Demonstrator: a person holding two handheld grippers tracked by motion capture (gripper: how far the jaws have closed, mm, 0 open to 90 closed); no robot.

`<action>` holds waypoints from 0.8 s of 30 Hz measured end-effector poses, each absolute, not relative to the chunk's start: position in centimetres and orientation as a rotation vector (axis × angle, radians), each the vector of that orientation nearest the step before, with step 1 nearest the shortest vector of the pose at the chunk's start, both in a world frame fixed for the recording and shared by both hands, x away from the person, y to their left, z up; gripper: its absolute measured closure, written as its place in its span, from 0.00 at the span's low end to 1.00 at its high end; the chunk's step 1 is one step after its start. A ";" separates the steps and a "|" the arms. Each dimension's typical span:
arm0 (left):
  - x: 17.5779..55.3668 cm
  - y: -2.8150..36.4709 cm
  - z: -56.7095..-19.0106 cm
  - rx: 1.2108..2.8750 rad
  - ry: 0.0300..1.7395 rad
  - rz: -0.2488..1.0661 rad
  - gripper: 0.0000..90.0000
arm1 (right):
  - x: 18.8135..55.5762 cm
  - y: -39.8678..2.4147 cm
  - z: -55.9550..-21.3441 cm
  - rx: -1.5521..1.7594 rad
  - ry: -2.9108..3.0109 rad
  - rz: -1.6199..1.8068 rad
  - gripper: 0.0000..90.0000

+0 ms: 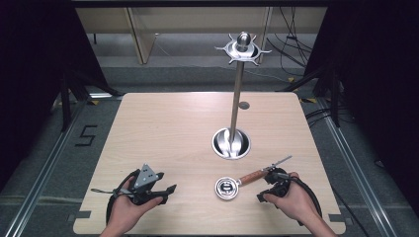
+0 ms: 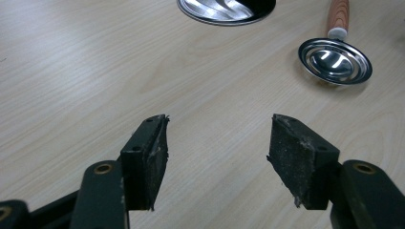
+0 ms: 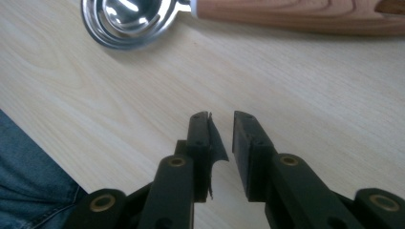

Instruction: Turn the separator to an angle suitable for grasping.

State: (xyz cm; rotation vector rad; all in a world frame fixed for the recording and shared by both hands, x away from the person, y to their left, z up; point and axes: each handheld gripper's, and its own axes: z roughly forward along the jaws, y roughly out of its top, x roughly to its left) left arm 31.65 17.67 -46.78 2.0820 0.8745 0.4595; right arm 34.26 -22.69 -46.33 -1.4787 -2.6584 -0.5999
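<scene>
Ladle (image 1: 232, 186), wooden-handled, lies flat on the table (image 1: 163, 123) near the hanging stand (image 1: 237, 98), just ahead of the right gripper (image 3: 221, 125), jaws narrowed and empty, probably lining up for its handle; left gripper (image 2: 217, 138) waits wide open.

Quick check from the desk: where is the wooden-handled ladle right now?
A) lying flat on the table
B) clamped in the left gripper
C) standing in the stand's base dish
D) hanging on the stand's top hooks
A: the ladle lies flat on the table, ahead of the right gripper, whose nearly closed jaws hold nothing.
</scene>
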 end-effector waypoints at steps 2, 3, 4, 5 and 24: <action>31.6 17.7 -46.8 2.079 0.881 0.481 0.42 | 34.4 -22.6 -46.4 -1.486 -2.659 -0.605 0.84; 31.6 17.7 -46.8 2.084 0.878 0.478 0.42 | 34.6 -22.3 -46.3 -1.502 -2.669 -0.576 0.84; 31.6 17.8 -46.9 2.078 0.884 0.474 0.42 | 34.6 -22.0 -46.2 -1.509 -2.658 -0.616 0.85; 31.6 17.7 -46.9 2.065 0.886 0.484 0.42 | 34.8 -21.9 -46.1 -1.467 -2.673 -0.627 0.89; 31.7 17.7 -46.9 2.072 0.877 0.474 0.42 | 40.9 -16.5 -45.4 -1.578 -2.730 -0.781 1.00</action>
